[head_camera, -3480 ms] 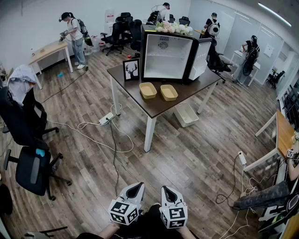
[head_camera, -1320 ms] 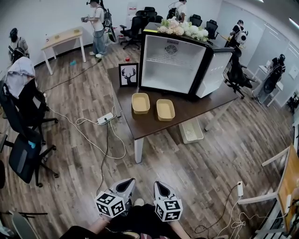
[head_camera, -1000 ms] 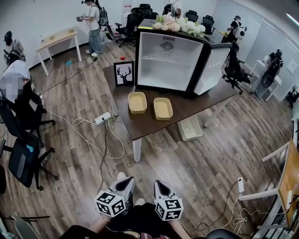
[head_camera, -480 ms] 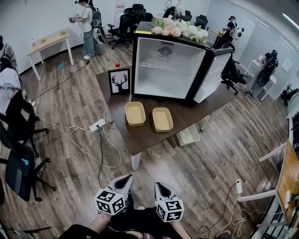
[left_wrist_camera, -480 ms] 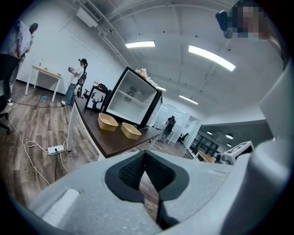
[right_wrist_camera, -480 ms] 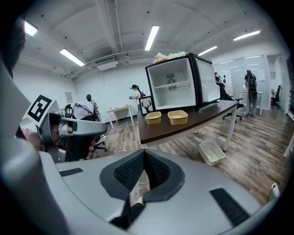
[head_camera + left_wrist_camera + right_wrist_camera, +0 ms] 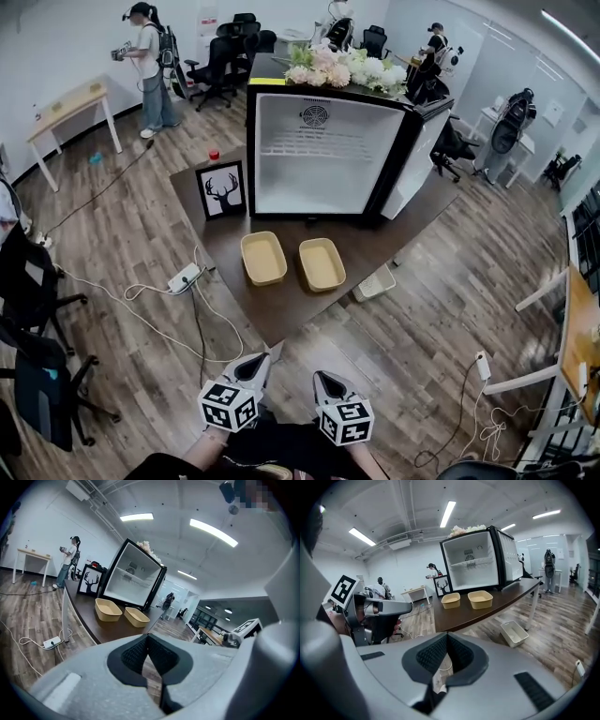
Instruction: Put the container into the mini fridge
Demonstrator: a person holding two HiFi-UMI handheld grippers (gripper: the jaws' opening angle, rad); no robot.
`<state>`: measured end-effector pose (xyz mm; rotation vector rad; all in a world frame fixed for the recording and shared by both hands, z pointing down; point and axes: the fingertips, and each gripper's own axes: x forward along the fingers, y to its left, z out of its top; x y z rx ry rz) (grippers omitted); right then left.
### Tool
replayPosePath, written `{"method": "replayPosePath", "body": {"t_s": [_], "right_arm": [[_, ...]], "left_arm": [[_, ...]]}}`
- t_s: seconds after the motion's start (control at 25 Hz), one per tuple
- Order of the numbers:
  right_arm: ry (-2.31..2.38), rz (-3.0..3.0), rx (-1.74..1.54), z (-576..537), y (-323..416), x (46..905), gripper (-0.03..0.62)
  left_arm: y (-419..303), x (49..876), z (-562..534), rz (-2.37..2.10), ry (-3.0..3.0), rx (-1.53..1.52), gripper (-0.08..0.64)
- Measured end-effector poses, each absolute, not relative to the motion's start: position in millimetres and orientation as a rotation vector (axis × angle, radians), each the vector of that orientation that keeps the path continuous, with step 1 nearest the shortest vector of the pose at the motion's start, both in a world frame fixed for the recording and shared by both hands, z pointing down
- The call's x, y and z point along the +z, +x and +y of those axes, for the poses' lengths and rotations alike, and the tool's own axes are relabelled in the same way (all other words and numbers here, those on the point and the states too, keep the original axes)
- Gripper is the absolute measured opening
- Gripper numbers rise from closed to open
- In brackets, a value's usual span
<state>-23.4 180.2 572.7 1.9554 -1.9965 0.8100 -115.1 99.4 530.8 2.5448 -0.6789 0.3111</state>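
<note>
Plainly the task is at its approach step, with nothing picked up yet. Low in the middle of the head view, the left claw (image 7: 262,358) and the right claw (image 7: 322,379) hang side by side over the wooden floor, short of the near corner of the dark surface (image 7: 281,314). Each claw's own view shows its pads drawn together with nothing between them, so both are closed and empty.

Two shallow tan containers sit side by side at the centre of the head view, well apart from the claws: the left container (image 7: 263,258) and the right container (image 7: 322,263), both open-topped. They look alike, so I cannot tell which one the task means. Just behind them, toward the upper middle, stands the mini fridge (image 7: 314,155), its door (image 7: 412,155) swung out to the right and its white inside bare. A framed deer picture (image 7: 221,190) stands at its left.

Next, by my reading, the person must step up to the surface, spread one claw and take a container by its thin rim, or set a claw on each opposite rim. A level lift and a short carry forward through the open front should follow, and the fridge's lower front edge is the thing to clear.
</note>
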Motion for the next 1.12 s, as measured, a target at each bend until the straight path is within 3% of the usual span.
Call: {"method": "replayPosePath", "body": {"t_s": [0.56, 1.12], "right_arm": [[2.155, -1.839, 0.959, 131.4, -6.9, 582.6, 0.008], [2.064, -1.869, 0.866, 75.8, 30.2, 583.4, 0.011]], "left_arm": [[-109.9, 534.4, 29.0, -0.508, 2.632, 0.366, 0.008], [-89.2, 544.7, -17.0, -0.650, 2.667, 0.462, 0.008]]}}
